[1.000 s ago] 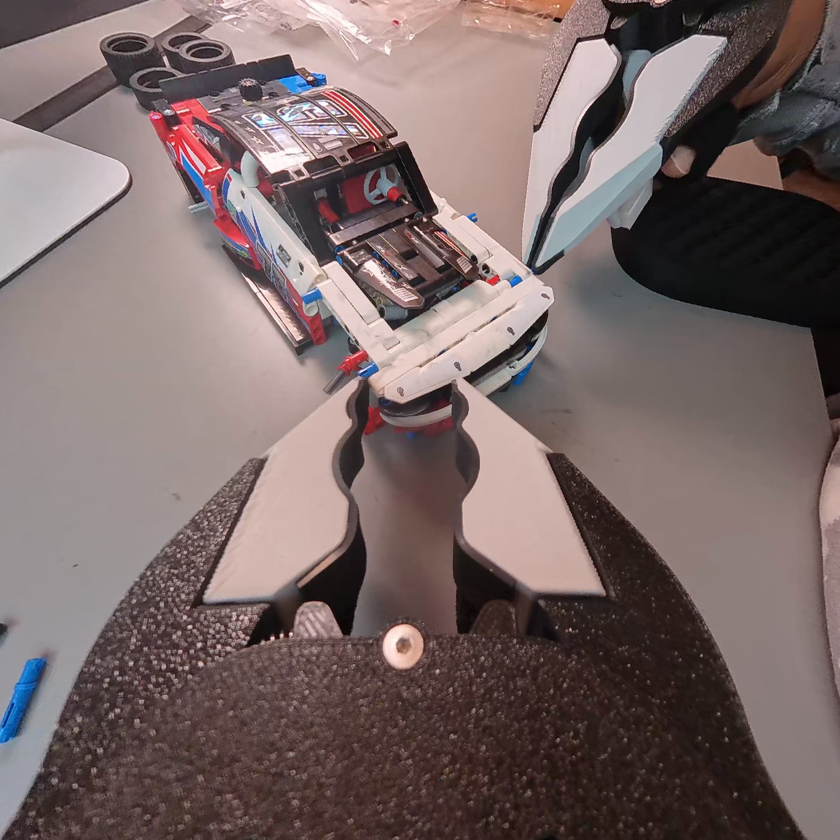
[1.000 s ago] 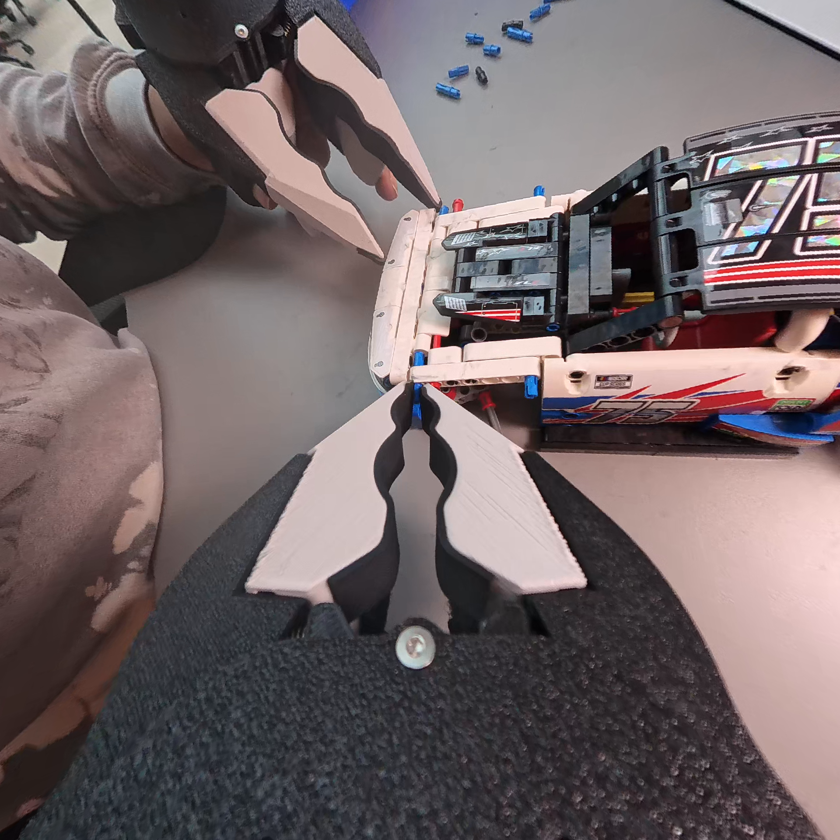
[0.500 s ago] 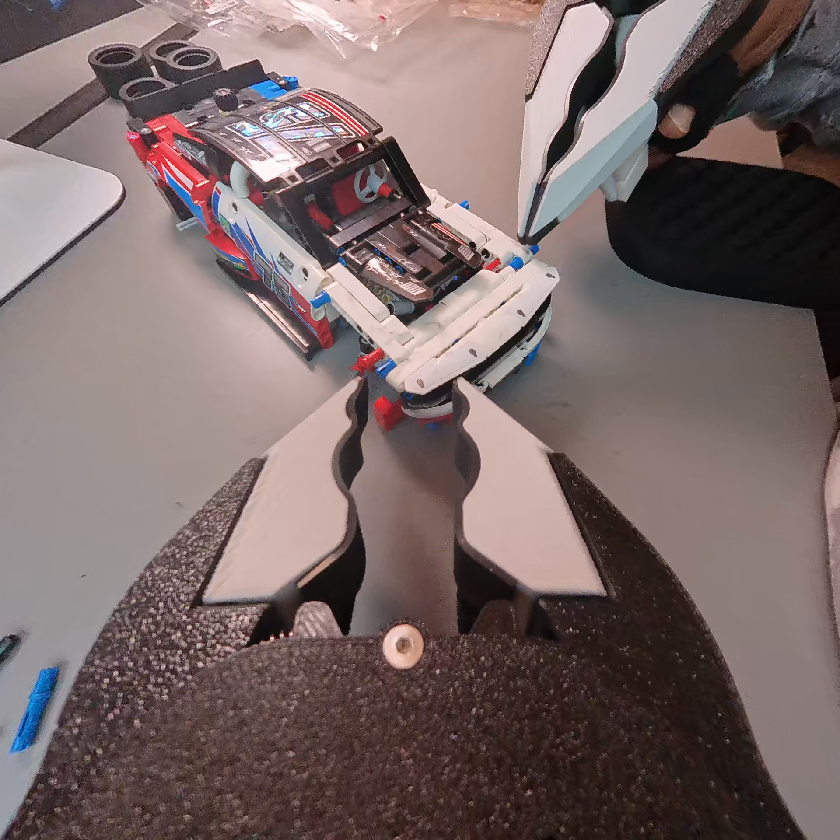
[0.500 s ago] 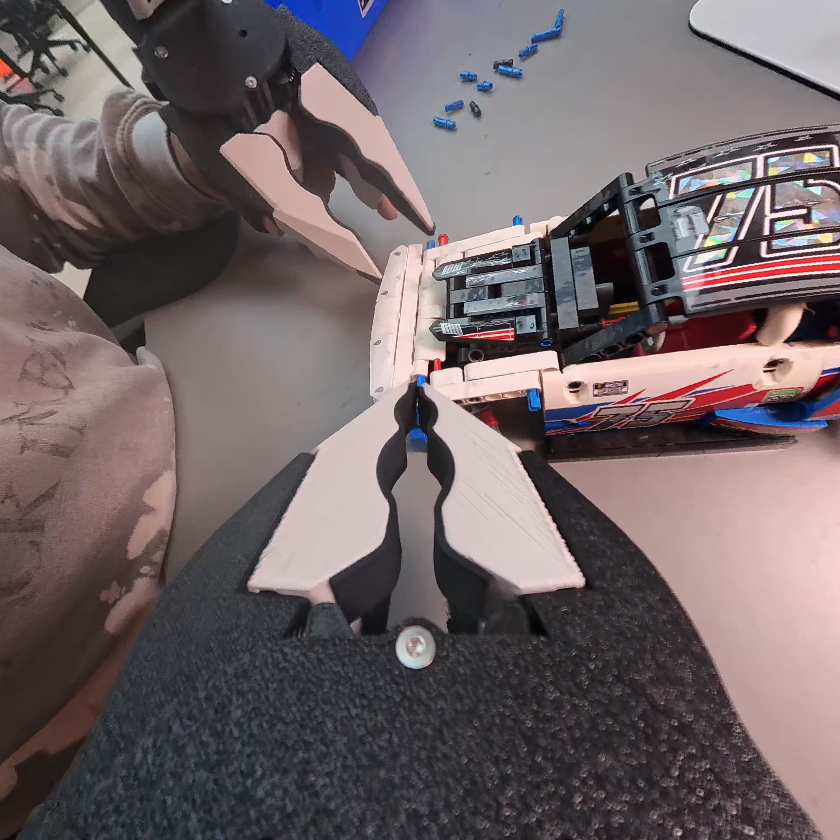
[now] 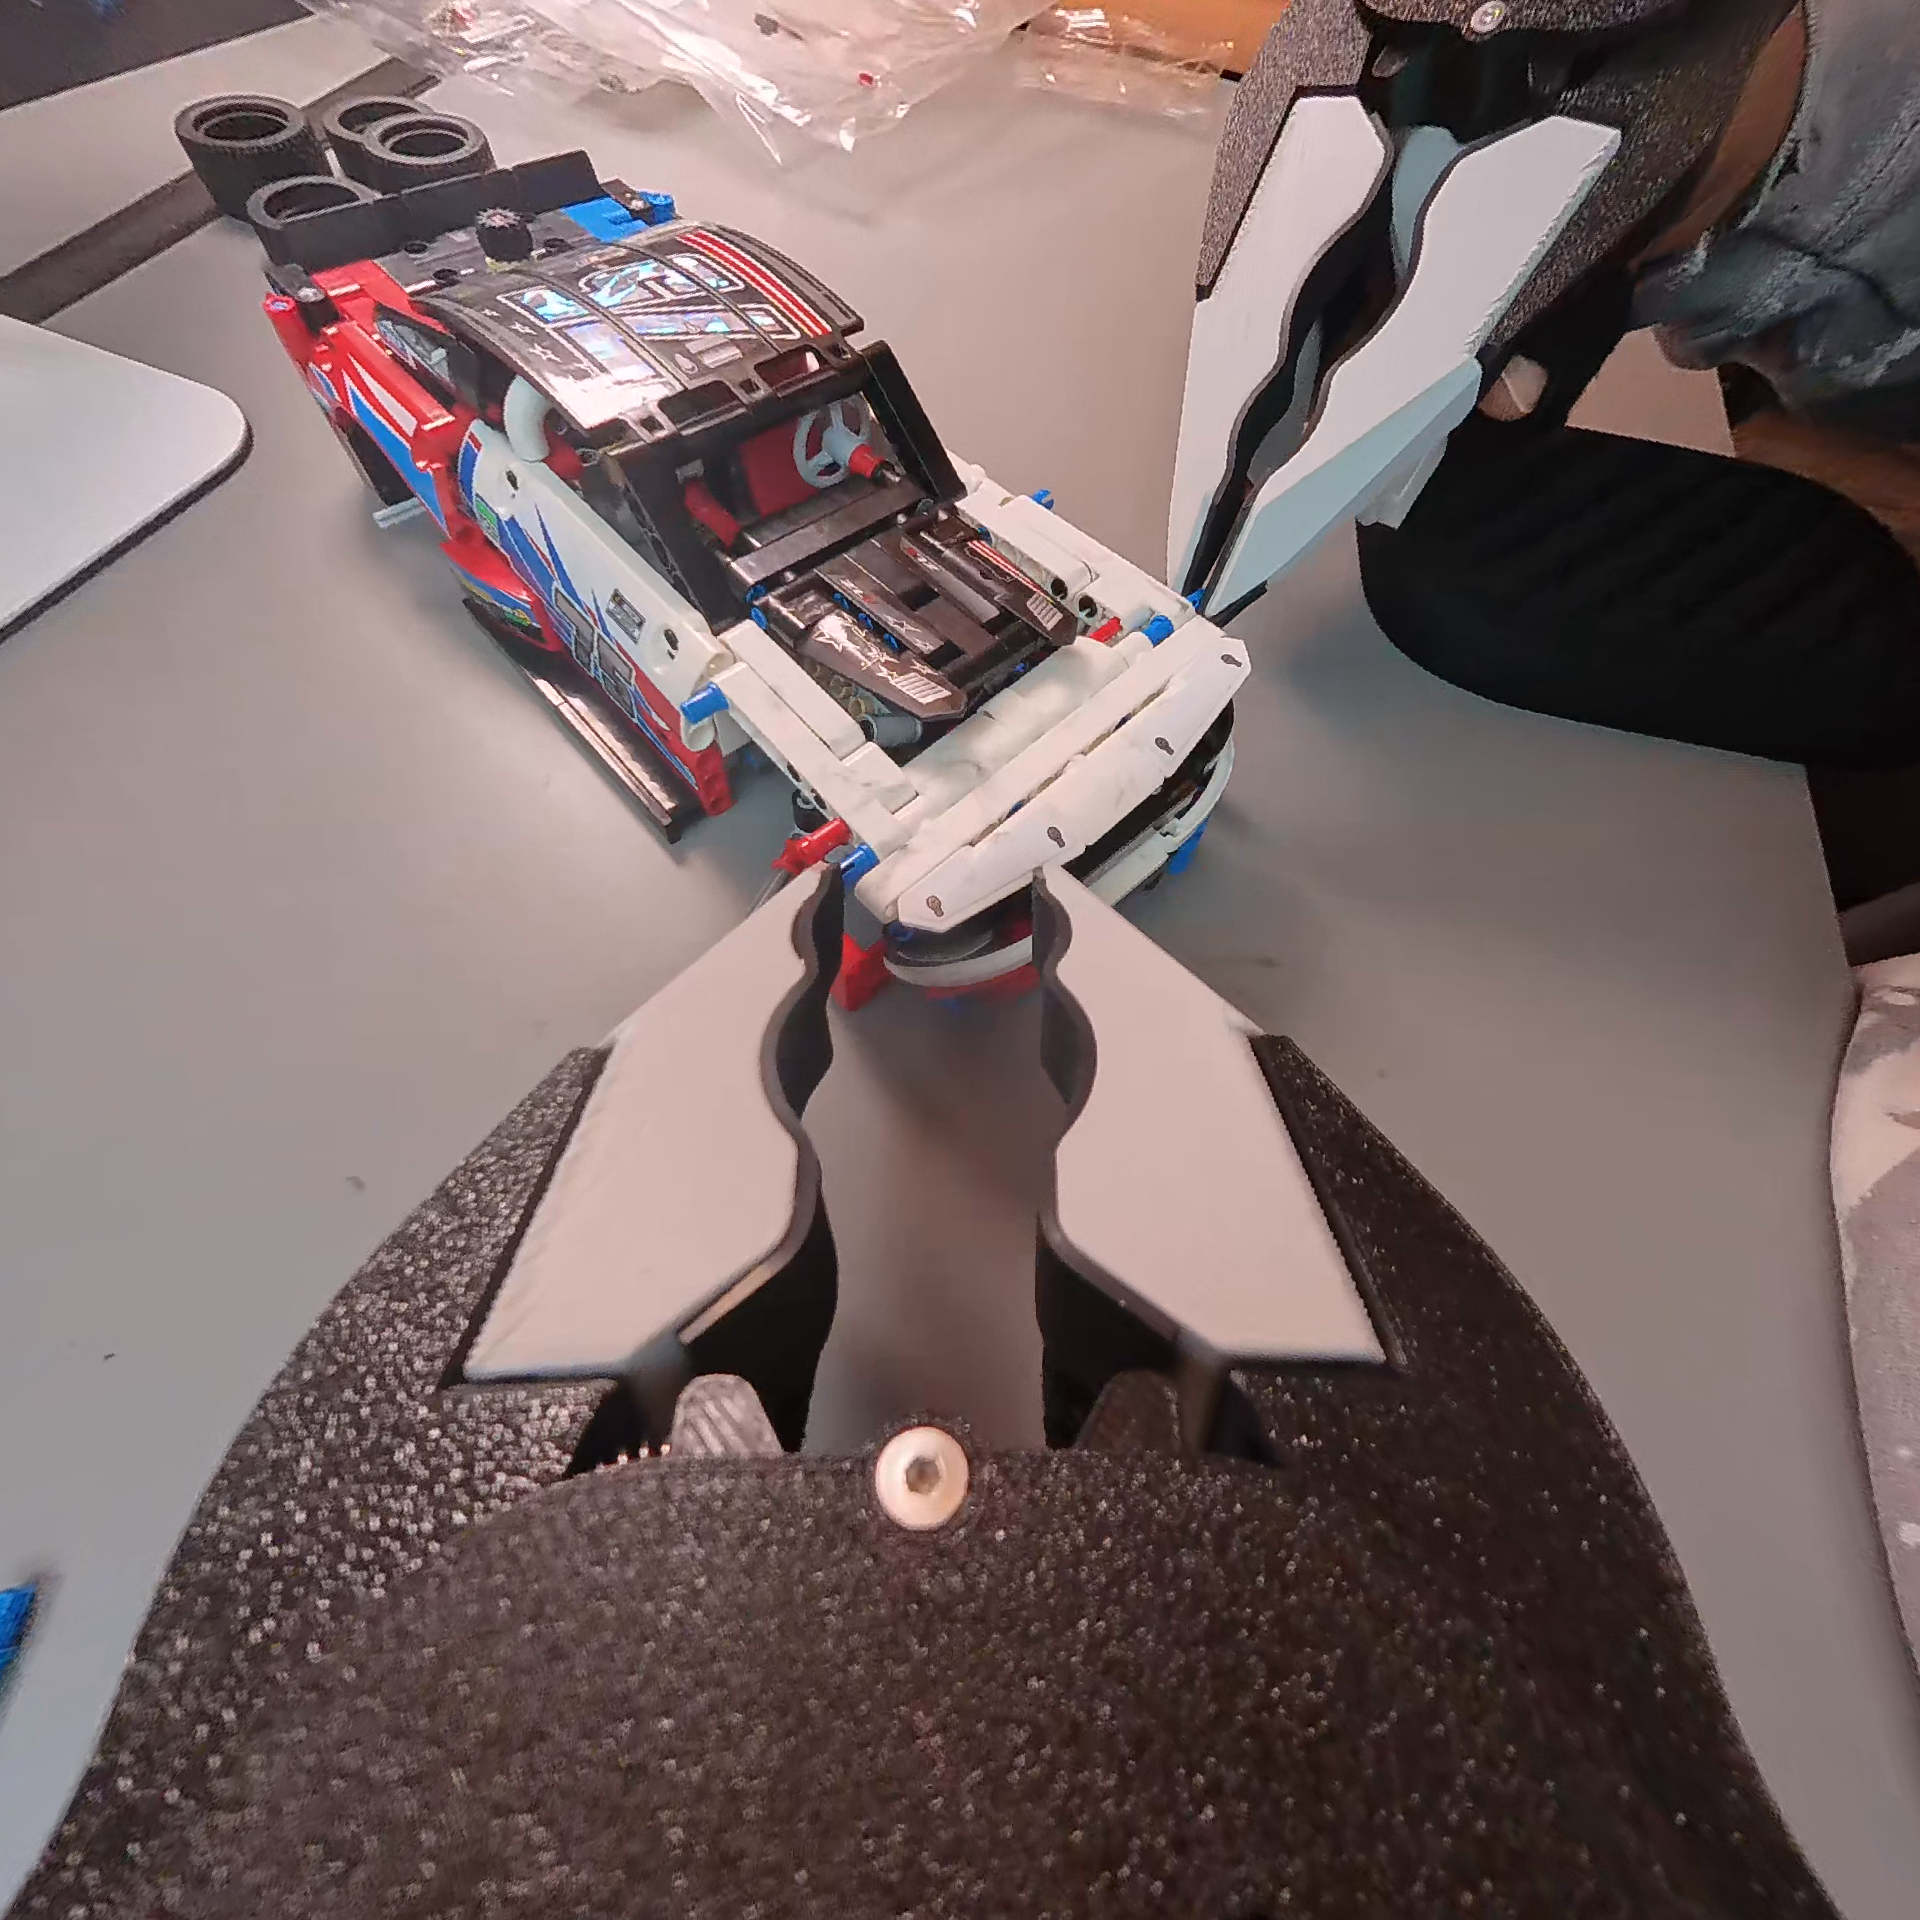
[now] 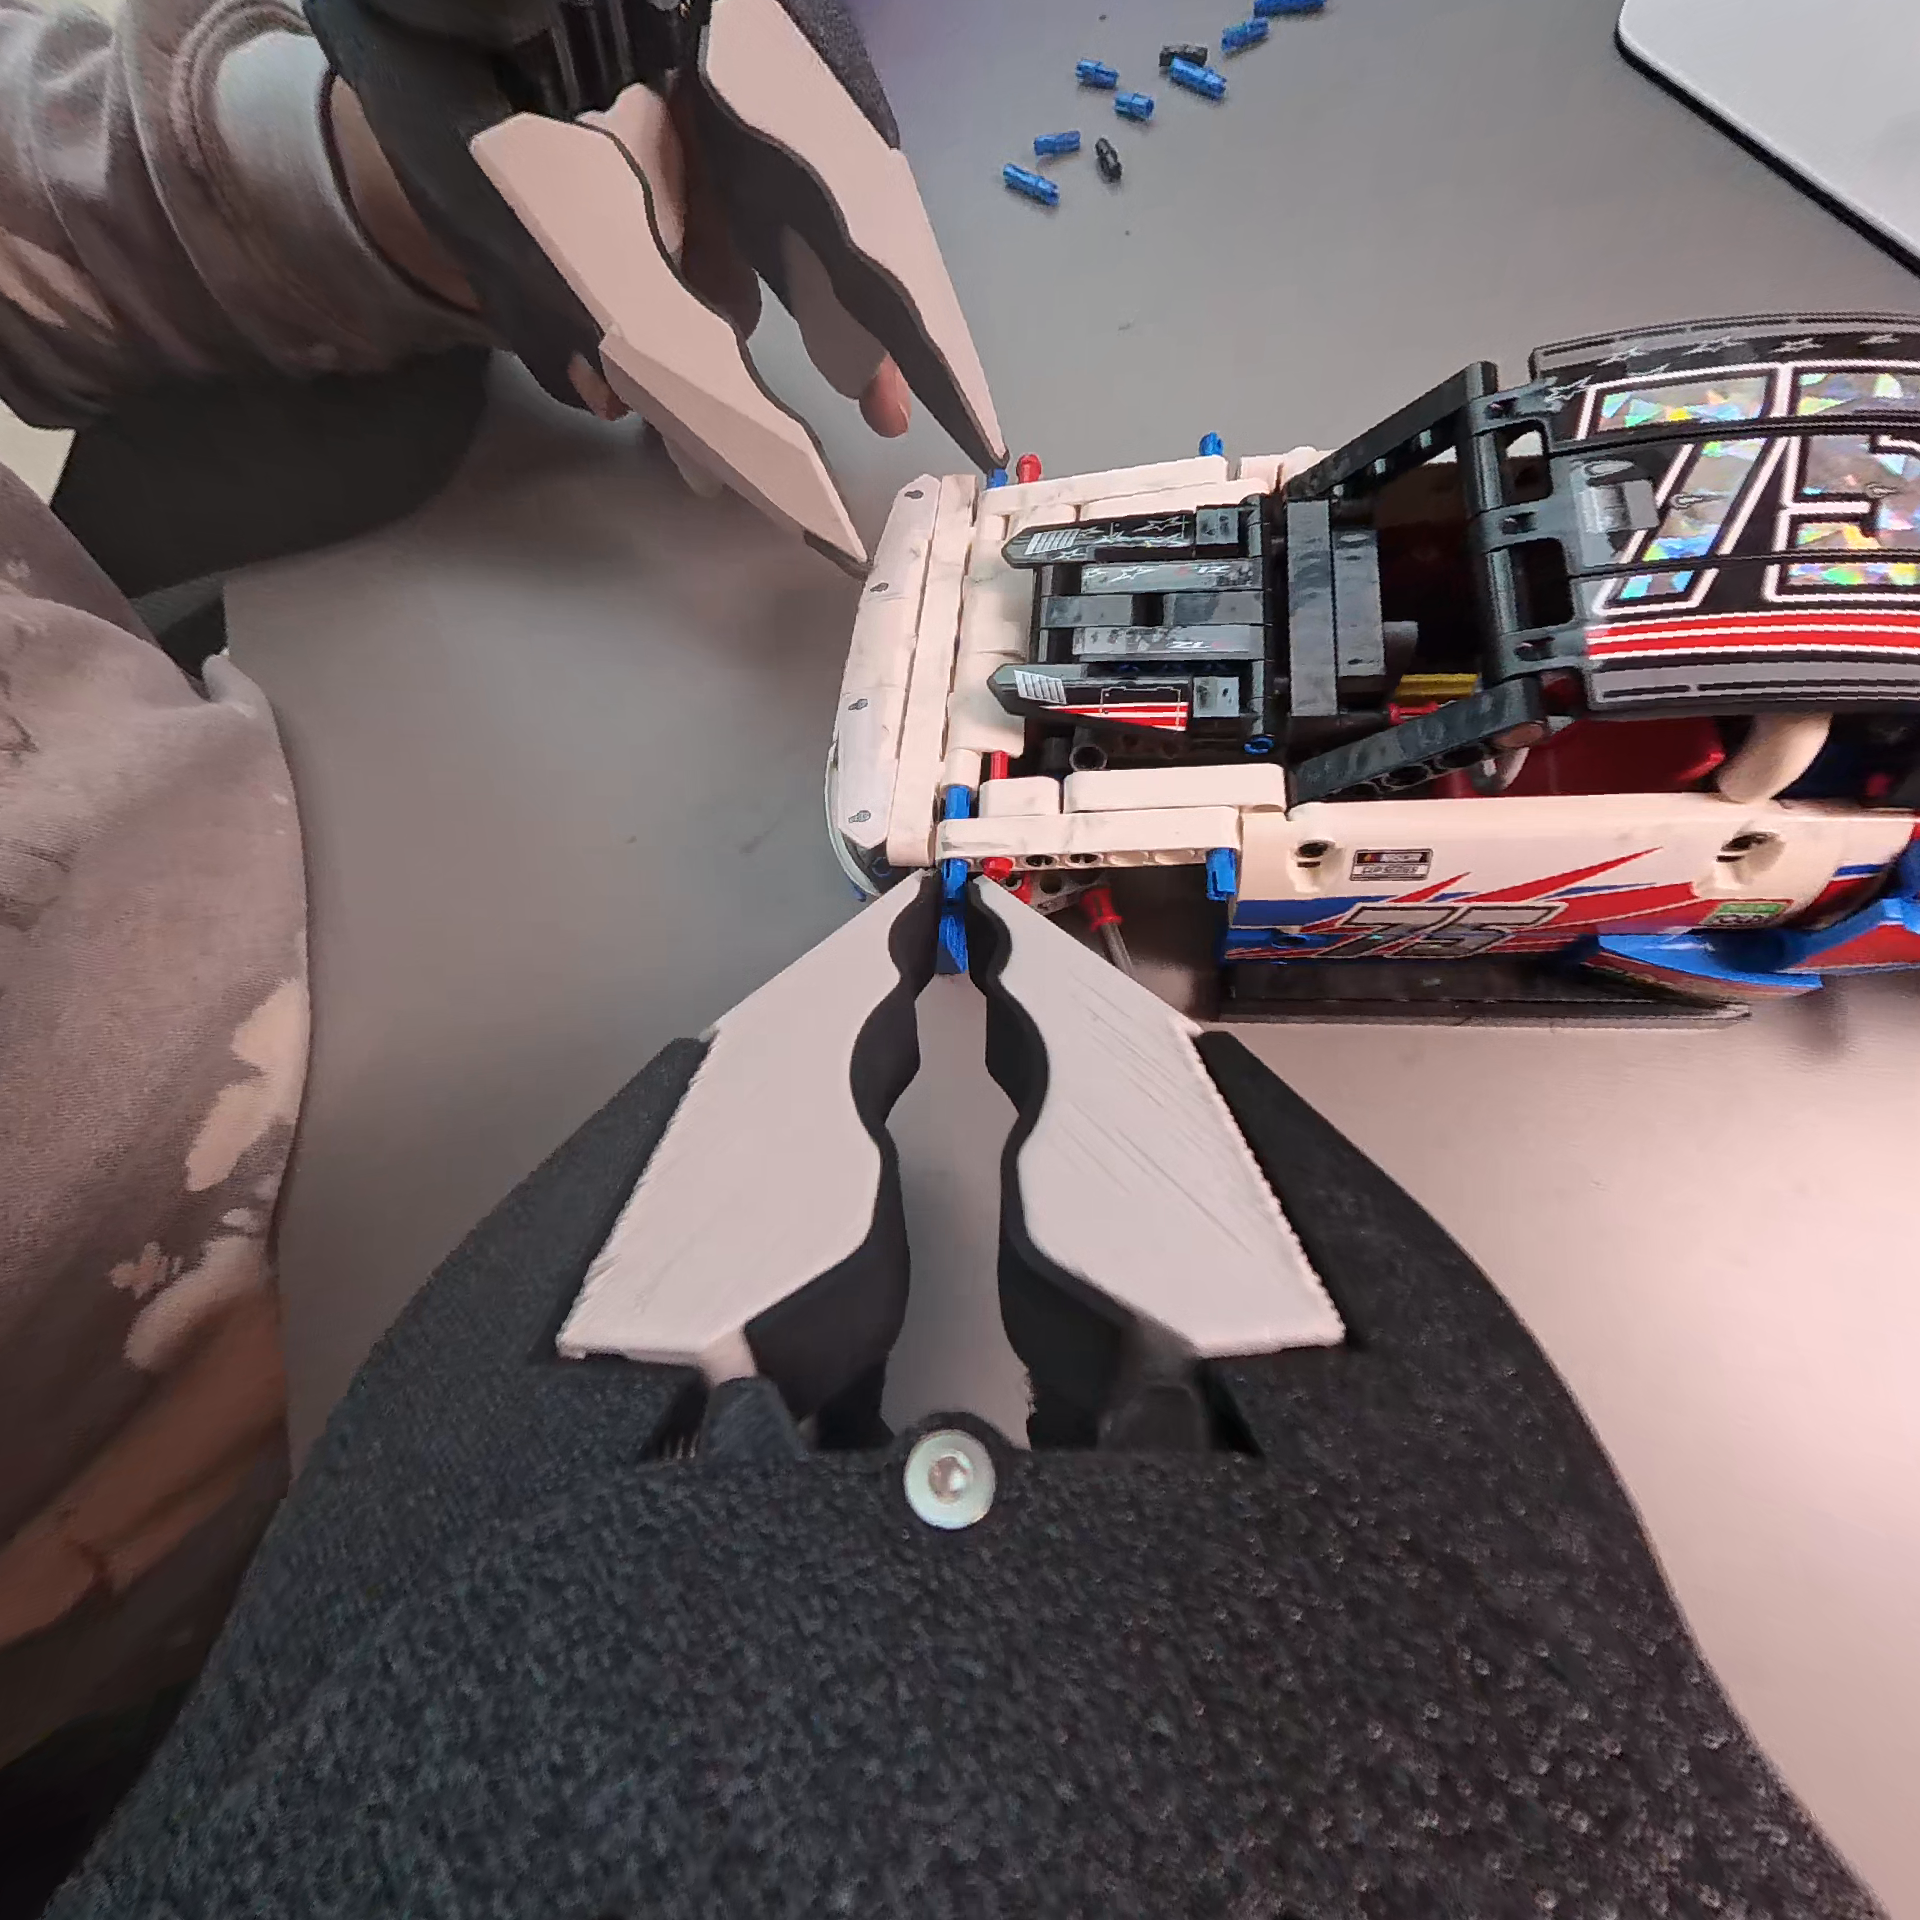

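Brick-built race car [image 5: 727,582] sits on grey table [image 5: 260,935], wheelless, nose toward the person; body white, red and blue with a number decal on the side [image 6: 1444,925], small sponsor stickers by the door, holographic decals on black roof [image 5: 644,322]; wording not given; left gripper [image 5: 935,904] spread wide, jaws straddling the car's front corner at the white bumper [image 5: 1091,790], tips just at it, grasping nothing that can be seen; in the right wrist view it comes down slanted from upper left, gloved hand [image 6: 468,239] behind it; right gripper [image 6: 951,914] almost clenched, tips pinching a blue connector pin [image 6: 951,935] at the bumper's other corner, fingers angled down toward the front wheel arch; from the left wrist view it descends steeply from upper right; four loose black tyres [image 5: 343,156] behind the car's tail; clear plastic bags [image 5: 831,62] beyond; loose blue pins [image 6: 1122,104] scattered on the table; white pad [image 5: 94,457] at the table edge.
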`<action>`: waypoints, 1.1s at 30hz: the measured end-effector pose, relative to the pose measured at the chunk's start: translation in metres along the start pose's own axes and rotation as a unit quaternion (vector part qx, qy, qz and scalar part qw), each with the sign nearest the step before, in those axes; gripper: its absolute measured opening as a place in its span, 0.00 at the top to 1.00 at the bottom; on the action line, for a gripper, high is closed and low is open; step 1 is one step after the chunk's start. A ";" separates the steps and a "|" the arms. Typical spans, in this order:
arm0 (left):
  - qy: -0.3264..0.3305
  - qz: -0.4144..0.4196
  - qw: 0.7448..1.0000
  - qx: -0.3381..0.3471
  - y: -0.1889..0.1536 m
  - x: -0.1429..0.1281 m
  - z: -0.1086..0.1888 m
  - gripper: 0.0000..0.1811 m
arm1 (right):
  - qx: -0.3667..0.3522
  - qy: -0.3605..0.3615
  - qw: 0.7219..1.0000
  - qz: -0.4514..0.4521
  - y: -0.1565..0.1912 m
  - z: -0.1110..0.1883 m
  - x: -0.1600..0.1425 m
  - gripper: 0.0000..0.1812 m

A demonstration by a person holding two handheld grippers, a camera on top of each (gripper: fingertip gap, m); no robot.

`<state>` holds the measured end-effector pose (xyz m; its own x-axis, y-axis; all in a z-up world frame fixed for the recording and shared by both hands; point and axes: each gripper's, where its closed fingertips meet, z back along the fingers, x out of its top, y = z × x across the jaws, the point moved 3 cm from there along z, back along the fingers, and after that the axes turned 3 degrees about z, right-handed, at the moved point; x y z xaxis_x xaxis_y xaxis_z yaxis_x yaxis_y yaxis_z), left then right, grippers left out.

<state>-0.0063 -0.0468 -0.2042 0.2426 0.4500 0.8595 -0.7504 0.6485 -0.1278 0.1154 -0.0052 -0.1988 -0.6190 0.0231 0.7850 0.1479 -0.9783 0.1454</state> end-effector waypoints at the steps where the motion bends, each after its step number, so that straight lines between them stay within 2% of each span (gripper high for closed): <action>1: 0.001 0.001 1.000 0.000 0.000 0.000 0.000 0.81 | -0.002 0.002 1.000 -0.001 0.000 0.000 0.000 0.98; 10: -0.003 0.007 0.999 0.033 -0.001 0.001 -0.001 0.81 | -0.014 0.008 1.000 0.007 0.000 -0.001 0.000 0.99; 22: -0.006 -0.006 1.000 -0.002 -0.001 -0.002 0.003 0.84 | -0.010 -0.001 1.000 -0.024 -0.001 0.000 0.001 0.99; 26: -0.006 -0.005 1.000 -0.012 0.000 -0.002 0.005 0.85 | -0.012 -0.003 1.000 0.025 0.002 -0.002 0.002 0.99; 30: -0.004 -0.008 1.000 -0.016 0.002 -0.003 0.007 0.85 | -0.007 -0.010 0.999 0.033 0.002 -0.004 0.005 0.99; 33: -0.003 -0.017 1.000 -0.020 0.002 -0.004 0.007 0.86 | -0.059 0.028 0.994 0.092 0.000 -0.008 -0.002 0.99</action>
<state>-0.0129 -0.0520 -0.2039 0.2641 0.4240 0.8663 -0.7162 0.6878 -0.1183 0.1102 -0.0067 -0.2056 -0.6326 -0.1670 0.7562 0.1730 -0.9823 -0.0722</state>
